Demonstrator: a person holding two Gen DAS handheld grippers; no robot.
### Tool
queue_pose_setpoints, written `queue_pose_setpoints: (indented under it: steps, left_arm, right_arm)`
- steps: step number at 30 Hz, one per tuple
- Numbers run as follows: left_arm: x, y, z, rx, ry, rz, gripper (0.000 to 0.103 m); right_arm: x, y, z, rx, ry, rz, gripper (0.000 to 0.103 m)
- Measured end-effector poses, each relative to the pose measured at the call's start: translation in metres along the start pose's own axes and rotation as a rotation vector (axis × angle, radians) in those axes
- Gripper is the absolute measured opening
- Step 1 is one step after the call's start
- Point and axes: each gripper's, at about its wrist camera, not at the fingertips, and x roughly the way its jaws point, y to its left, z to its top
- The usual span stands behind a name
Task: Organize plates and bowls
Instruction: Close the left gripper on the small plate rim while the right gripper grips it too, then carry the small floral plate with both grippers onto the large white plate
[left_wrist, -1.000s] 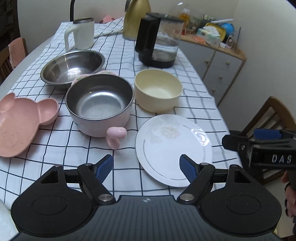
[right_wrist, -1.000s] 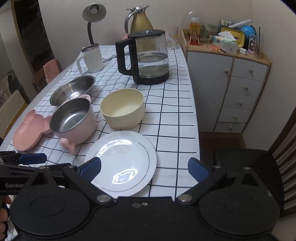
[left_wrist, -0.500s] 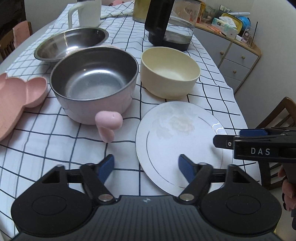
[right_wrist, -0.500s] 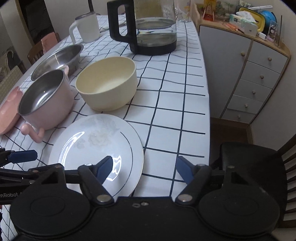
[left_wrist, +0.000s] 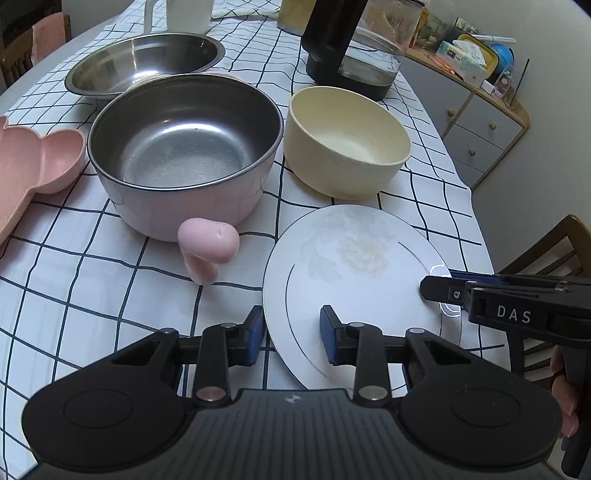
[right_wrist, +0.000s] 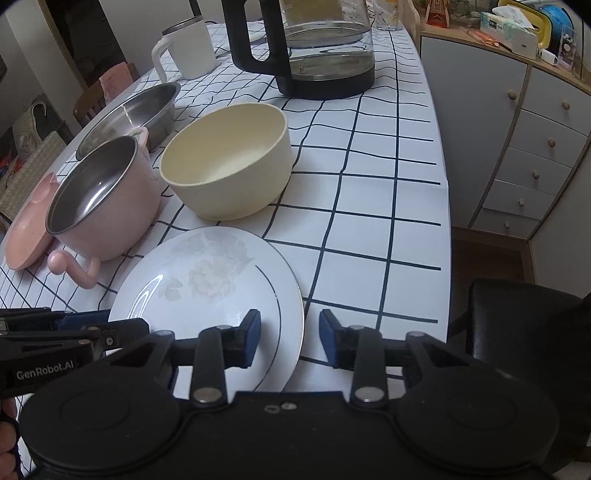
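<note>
A white plate (left_wrist: 354, 280) with a faint flower print lies flat on the checked tablecloth near the table's front edge. My left gripper (left_wrist: 291, 334) straddles its left rim, its jaws closing, pads clear of the plate. My right gripper (right_wrist: 290, 336) straddles the plate's (right_wrist: 207, 288) right rim, its jaws closing too, with gaps on both sides. Each view shows the other gripper's tip at the opposite rim: right gripper (left_wrist: 439, 291), left gripper (right_wrist: 110, 325). Behind the plate stand a cream bowl (left_wrist: 347, 144), a pink steel-lined pot (left_wrist: 184, 147), a steel bowl (left_wrist: 144, 62) and a pink bear-shaped plate (left_wrist: 33, 162).
A glass kettle (right_wrist: 314, 48) and a white mug (right_wrist: 188, 48) stand at the back of the table. A grey drawer cabinet (right_wrist: 517, 147) is to the right. A wooden chair (left_wrist: 546, 251) with a black seat (right_wrist: 517, 325) sits by the table's right front edge.
Both grippers have dropped and come in toward the white plate, one to each side rim. Their jaws have narrowed a lot from wide open.
</note>
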Motion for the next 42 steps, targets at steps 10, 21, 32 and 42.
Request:
queue_pose_setpoints:
  steps: [10, 21, 32, 42]
  left_arm:
    - [-0.002, 0.005, 0.000, -0.012, -0.002, 0.013, 0.019]
    - [-0.025, 0.008, -0.016, 0.006, -0.018, -0.011, 0.018]
    - [-0.064, 0.034, -0.032, 0.013, -0.031, -0.044, 0.017]
    - [-0.112, 0.079, -0.045, 0.027, -0.049, -0.069, 0.017]
  right_arm:
    - [-0.004, -0.001, -0.006, 0.037, -0.009, 0.013, 0.017]
    - [-0.026, 0.011, -0.020, 0.021, -0.035, -0.009, 0.015]
    - [-0.055, 0.043, -0.039, 0.057, -0.046, -0.023, 0.014]
    - [-0.082, 0.099, -0.055, 0.090, -0.062, -0.039, 0.014]
